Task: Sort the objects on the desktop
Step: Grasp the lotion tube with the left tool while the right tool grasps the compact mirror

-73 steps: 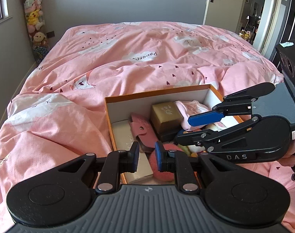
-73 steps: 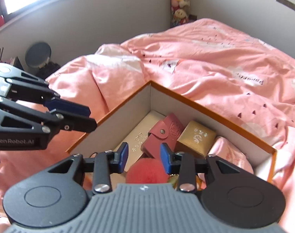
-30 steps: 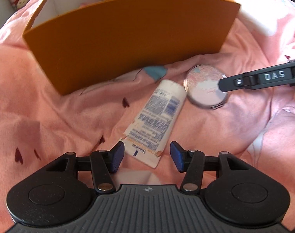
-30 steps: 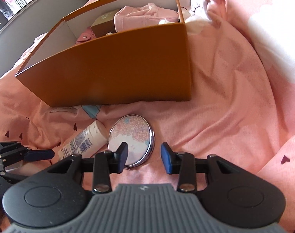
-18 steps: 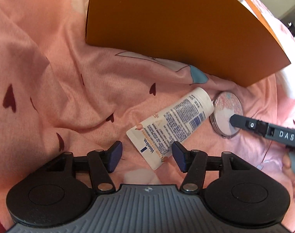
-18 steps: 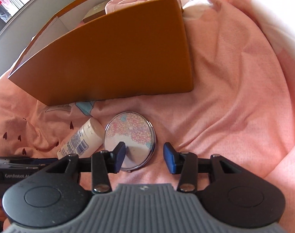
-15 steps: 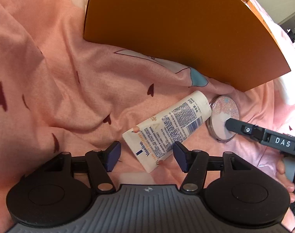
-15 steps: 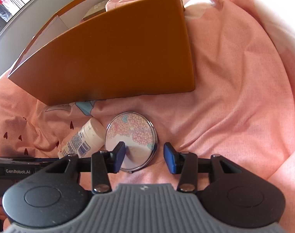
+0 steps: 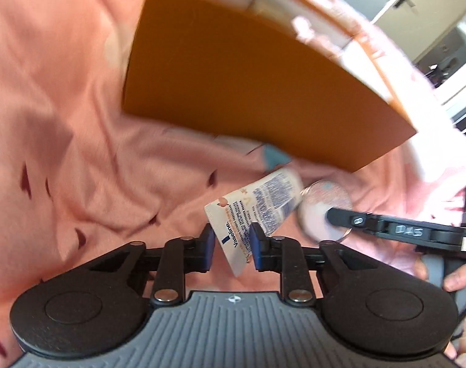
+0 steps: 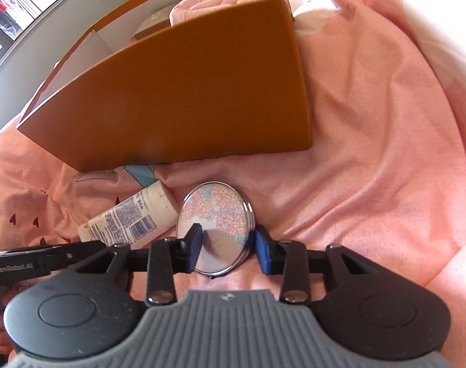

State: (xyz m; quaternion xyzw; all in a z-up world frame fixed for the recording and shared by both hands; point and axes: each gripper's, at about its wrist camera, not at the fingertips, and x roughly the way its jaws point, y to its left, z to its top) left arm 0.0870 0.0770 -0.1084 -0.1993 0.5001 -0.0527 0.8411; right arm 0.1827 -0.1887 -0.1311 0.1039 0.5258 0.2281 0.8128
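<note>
Both grippers have just closed: left gripper now clamps the lotion tube; right gripper pinches the round mirror, at six o'clock of the orange box.

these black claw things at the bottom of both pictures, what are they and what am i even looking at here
They are two hand-held grippers, one in each of a person's hands, each with a fisheye camera looking along its two fingers. One picture comes from the left hand-held gripper, the other from the right hand-held gripper.

Everything lies on a pink bedspread, in front of an orange box that holds other items. The left jaws have just been closing and now pinch the flat end of a white lotion tube. The right jaws have just been closing around a round compact mirror with a pink floral lid, and seem to grip its edges.
</note>
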